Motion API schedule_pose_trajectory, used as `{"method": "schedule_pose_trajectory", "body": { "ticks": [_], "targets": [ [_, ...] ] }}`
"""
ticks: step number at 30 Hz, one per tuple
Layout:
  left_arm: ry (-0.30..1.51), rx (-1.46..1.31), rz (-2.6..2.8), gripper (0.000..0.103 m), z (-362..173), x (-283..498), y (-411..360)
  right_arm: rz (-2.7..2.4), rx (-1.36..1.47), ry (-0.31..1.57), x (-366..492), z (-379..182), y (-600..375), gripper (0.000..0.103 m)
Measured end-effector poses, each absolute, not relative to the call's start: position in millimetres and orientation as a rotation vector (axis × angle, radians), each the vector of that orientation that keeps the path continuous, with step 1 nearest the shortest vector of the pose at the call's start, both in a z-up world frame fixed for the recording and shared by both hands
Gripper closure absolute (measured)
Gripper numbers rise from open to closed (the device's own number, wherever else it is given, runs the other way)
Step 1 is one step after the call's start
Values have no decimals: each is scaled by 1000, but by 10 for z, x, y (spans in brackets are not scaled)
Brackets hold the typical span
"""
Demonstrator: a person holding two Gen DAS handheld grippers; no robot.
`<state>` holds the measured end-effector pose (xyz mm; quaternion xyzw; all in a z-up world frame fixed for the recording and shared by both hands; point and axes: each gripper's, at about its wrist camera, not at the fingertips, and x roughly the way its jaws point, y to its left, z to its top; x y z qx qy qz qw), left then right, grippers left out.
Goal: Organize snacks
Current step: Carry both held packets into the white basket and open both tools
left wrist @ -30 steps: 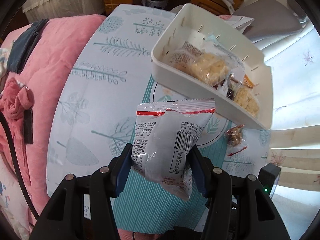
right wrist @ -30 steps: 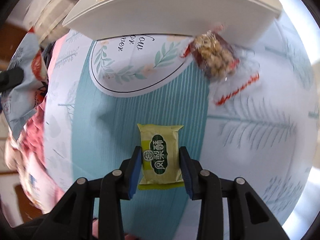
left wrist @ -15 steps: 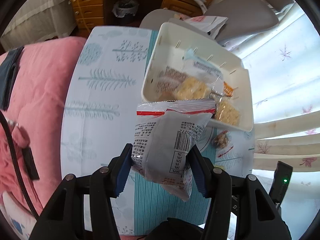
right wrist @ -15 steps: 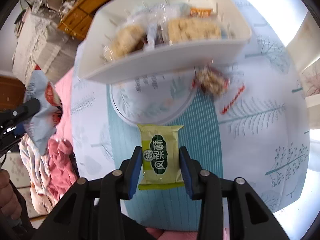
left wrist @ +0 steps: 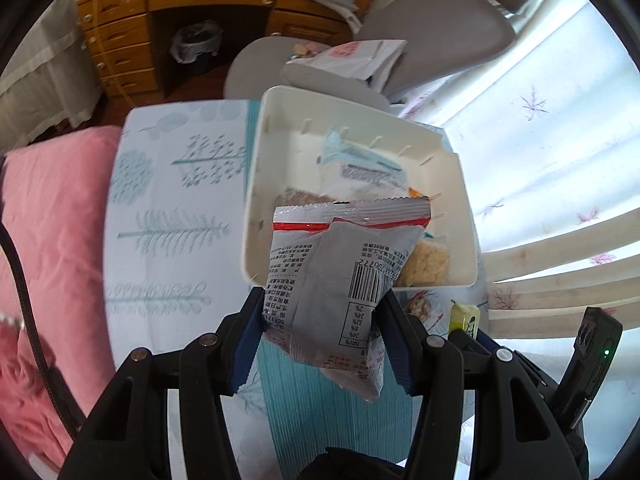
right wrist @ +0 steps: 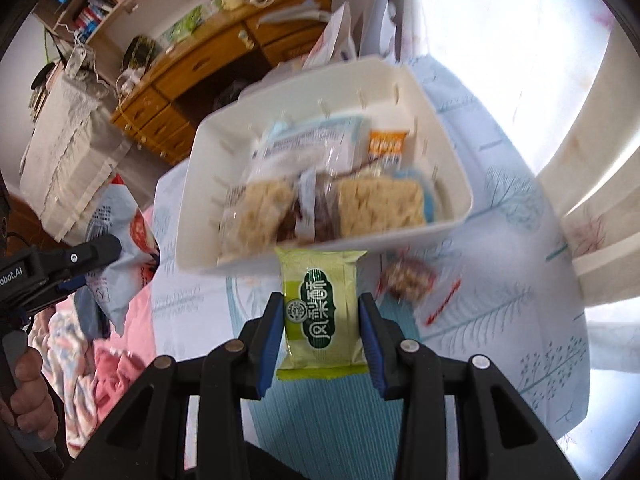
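My left gripper (left wrist: 322, 336) is shut on a grey snack bag (left wrist: 340, 280) with a red stripe and a barcode, held above the near edge of a white bin (left wrist: 256, 184). The bin (right wrist: 452, 176) holds several wrapped snacks. My right gripper (right wrist: 320, 330) is shut on a yellow-green pastry packet (right wrist: 320, 308), just short of the bin's near wall. In the right wrist view the left gripper (right wrist: 72, 268) with its bag (right wrist: 116, 248) shows at the left. A clear-wrapped nut snack (right wrist: 408, 280) lies on the tablecloth beside the bin.
The table carries a pale blue tree-print cloth (left wrist: 176, 216). A pink quilt (left wrist: 44, 240) lies to its left. Behind stand a wooden desk (left wrist: 192, 8) and a grey chair (left wrist: 432, 36). A person's hand (right wrist: 28, 412) grips the left handle.
Both grippers have risen with their packets, and both views have turned, so the bin's inside now shows from above. The grips have not changed.
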<state>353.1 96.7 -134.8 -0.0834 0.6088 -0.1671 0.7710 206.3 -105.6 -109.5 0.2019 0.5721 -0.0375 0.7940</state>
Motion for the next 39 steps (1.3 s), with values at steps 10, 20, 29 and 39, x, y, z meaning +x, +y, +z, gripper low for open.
{"method": "schedule_pose_trajectory", "body": {
  "ticks": [10,20,29,39],
  "targets": [
    [1271,-187,-513,49,-1589,3868,706,-158,382,1144,2265,-1087,-1081,66],
    [1219,-229,-569,49,-1693,3973,681,-156,352,1094,2417,-1085,-1111,65],
    [1209,-239,-522,23,-1637,3959,737,-131,319,1115,2444,-1069,-1087,55],
    [1232,-240,-446,16,-1514,3603,742,-91,331,1070,2214,-929,-1140,50]
  ]
}}
